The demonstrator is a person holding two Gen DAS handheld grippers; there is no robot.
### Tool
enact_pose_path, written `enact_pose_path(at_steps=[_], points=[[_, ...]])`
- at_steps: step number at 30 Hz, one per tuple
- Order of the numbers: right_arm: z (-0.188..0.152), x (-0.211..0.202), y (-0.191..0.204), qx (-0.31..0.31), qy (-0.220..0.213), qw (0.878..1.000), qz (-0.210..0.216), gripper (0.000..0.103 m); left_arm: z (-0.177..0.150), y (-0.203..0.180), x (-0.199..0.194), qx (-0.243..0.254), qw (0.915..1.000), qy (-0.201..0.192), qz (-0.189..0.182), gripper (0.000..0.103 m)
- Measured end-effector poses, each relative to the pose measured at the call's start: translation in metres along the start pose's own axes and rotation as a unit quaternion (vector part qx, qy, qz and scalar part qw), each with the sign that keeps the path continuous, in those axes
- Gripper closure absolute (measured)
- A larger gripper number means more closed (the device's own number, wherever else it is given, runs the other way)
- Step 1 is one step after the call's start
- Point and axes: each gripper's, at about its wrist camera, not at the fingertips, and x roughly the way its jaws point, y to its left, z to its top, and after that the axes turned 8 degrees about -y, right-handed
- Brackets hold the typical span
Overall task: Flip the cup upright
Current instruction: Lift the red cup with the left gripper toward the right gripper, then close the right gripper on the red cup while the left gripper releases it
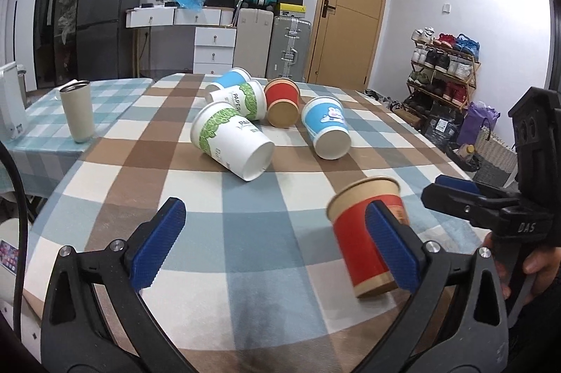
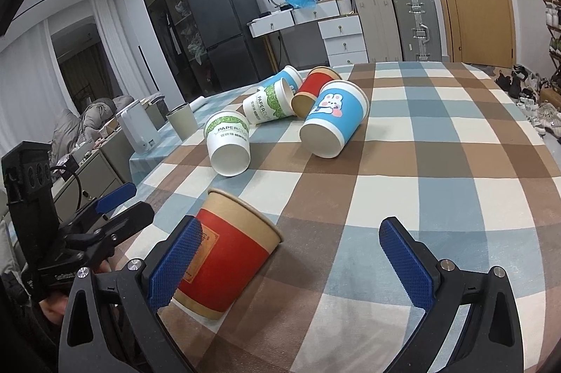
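**Red paper cup standing mouth-up between two open claws**

Surroundings. The table (image 1: 245, 215) is covered with a blue, brown and cream checked cloth. Toward its far side lies a cluster of five paper cups, all on their sides: a white cup with green leaf print (image 1: 231, 141) nearest, its base facing the cameras; a second white and green cup (image 1: 242, 101) behind it; a plain blue and white cup (image 1: 229, 80) at the back; a red and tan cup (image 1: 282, 106); and a blue cup with a cartoon rabbit (image 1: 326, 127) lying apart to the right of the cluster. All five lie well apart from both claws. A beige metal tumbler (image 1: 78, 111) stands upright on an adjoining table at the left.

Task item. The near red paper cup with tan rim and tan base band (image 1: 368, 232) stands on its base, mouth upward; it appears tilted in both fisheye views. A label panel shows on its red wall.

Position relative to claws. The left claw (image 1: 277, 246) has its blue-padded fingers spread wide; the cup sits behind its right-hand finger, at the outer edge of the gap, and contact cannot be confirmed. The right claw (image 2: 291, 264) is likewise spread wide; the cup (image 2: 228, 253) sits just behind its left-hand finger, partly covered by the pad. Neither claw clamps the cup.
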Motion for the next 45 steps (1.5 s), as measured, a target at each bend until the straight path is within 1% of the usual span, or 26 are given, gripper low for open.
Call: enact_pose_path(at_steps=[6,12,21,25,29,34,36,39,43,45], points=[[-0.002,0.005,0.007,-0.007,0.008,1.000,0.006,0.000,-0.005,0.008,0.011,0.009,1.0000,0.000,0.002,0.001],[-0.003,0.006,0.005,-0.003,0.010,1.000,0.008,0.000,-0.012,0.010,0.021,0.011,0.9999,0.006,0.003,0.001],[-0.002,0.009,0.008,-0.003,0.021,1.000,0.010,0.000,-0.017,0.007,0.027,0.026,0.9996,0.009,0.004,0.001],[-0.002,0.015,0.009,0.004,0.036,0.999,0.013,0.000,-0.018,0.007,0.027,0.024,0.9997,0.007,0.004,0.001],[0.000,0.027,0.009,0.029,0.066,0.997,0.028,0.000,-0.016,0.009,0.027,0.021,0.9998,0.004,0.005,0.001],[0.002,0.045,0.007,0.080,0.112,0.989,0.061,0.001,-0.016,0.009,0.026,0.019,0.9998,0.002,0.007,0.001],[0.001,0.052,0.004,0.105,0.130,0.983,0.072,0.006,-0.015,0.010,0.027,0.018,0.9998,0.002,0.007,0.001],[0.001,0.058,0.000,0.135,0.149,0.976,0.085,0.010,-0.015,0.010,0.027,0.019,0.9998,0.001,0.007,0.001],[0.003,0.064,-0.001,0.155,0.167,0.969,0.095,0.015,-0.015,0.010,0.026,0.018,0.9998,0.000,0.008,0.001],[0.004,0.067,-0.002,0.162,0.177,0.966,0.101,0.021,-0.015,0.011,0.026,0.019,0.9998,0.001,0.008,0.001]])
